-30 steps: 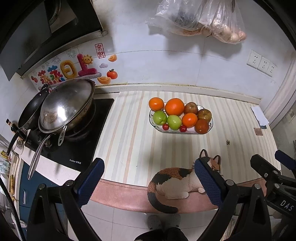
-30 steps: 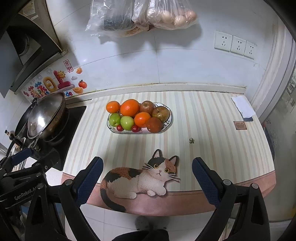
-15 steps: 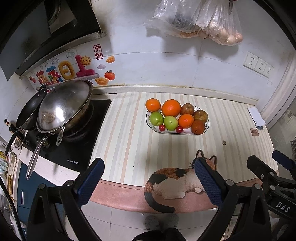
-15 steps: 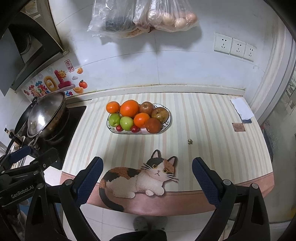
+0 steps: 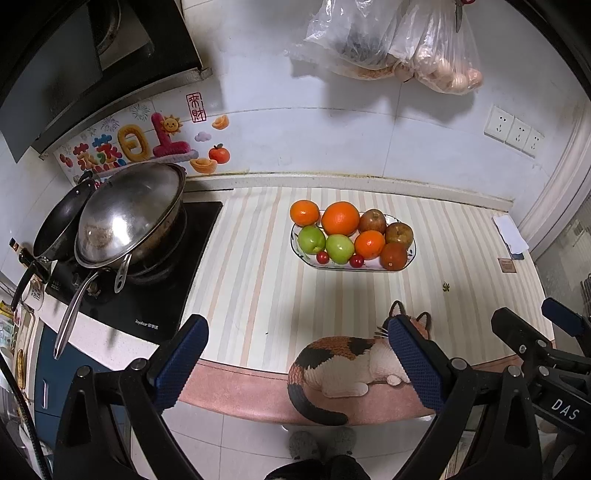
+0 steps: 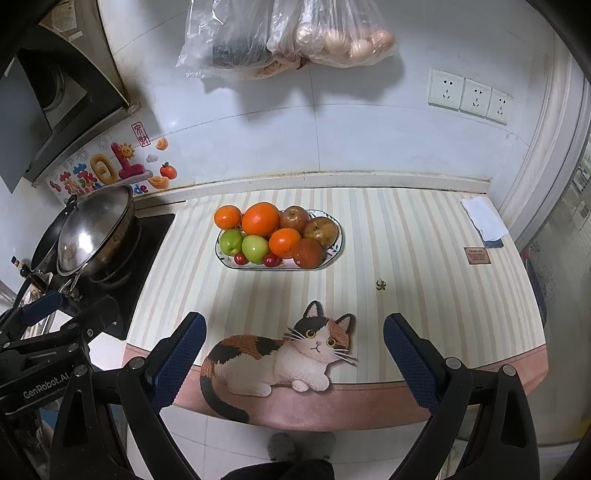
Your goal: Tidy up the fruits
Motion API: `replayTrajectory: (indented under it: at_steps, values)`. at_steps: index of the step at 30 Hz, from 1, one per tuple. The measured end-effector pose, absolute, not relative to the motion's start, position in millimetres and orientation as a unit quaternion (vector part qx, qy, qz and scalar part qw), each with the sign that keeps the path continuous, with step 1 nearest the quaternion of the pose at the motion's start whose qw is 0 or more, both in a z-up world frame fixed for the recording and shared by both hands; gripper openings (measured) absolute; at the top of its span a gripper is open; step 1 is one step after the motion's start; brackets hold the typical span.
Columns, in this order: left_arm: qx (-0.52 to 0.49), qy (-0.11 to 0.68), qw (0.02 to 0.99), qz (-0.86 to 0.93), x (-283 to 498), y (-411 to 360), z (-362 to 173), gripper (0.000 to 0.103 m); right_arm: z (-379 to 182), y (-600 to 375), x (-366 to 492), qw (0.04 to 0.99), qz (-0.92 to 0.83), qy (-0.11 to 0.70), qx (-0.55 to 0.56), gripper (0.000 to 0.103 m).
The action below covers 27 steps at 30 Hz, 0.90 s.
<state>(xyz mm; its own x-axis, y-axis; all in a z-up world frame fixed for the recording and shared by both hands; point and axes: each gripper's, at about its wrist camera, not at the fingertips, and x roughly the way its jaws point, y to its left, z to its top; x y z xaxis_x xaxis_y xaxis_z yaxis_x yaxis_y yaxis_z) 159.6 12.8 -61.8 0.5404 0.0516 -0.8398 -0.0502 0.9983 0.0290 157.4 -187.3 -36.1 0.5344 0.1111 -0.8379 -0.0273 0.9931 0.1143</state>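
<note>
An oval glass plate point(image 5: 413, 246) point(image 6: 334, 254) stands at the back middle of the striped counter. It holds oranges point(image 5: 340, 218) point(image 6: 260, 219), two green apples point(image 5: 339, 248) point(image 6: 255, 248), red-brown apples point(image 5: 399, 235) point(image 6: 321, 231) and small red cherry tomatoes point(image 5: 356, 261) point(image 6: 270, 260). My left gripper point(image 5: 297, 363) is open and empty, held off the counter's front edge. My right gripper point(image 6: 295, 360) is open and empty too, beside it to the right, also in front of the counter.
A steel wok point(image 5: 129, 214) point(image 6: 94, 229) and a black pan point(image 5: 59, 221) sit on the black hob at the left. A cat-shaped mat point(image 6: 280, 354) point(image 5: 343, 363) lies at the front edge. A folded cloth point(image 6: 484, 218) lies at the right. Bags point(image 6: 288, 33) hang on the wall.
Both grippers have drawn back a little from the counter, so the plate looks slightly farther. Both stay open and empty.
</note>
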Motion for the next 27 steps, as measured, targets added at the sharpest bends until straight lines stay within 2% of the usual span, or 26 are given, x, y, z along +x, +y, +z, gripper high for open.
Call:
replayTrajectory:
  at_steps: [27]
  values:
    - [0.0,0.474,0.88,0.028,160.2,9.0,-54.3,0.1,-30.0,-189.0,159.3,0.878,0.039,0.475,0.044,0.099]
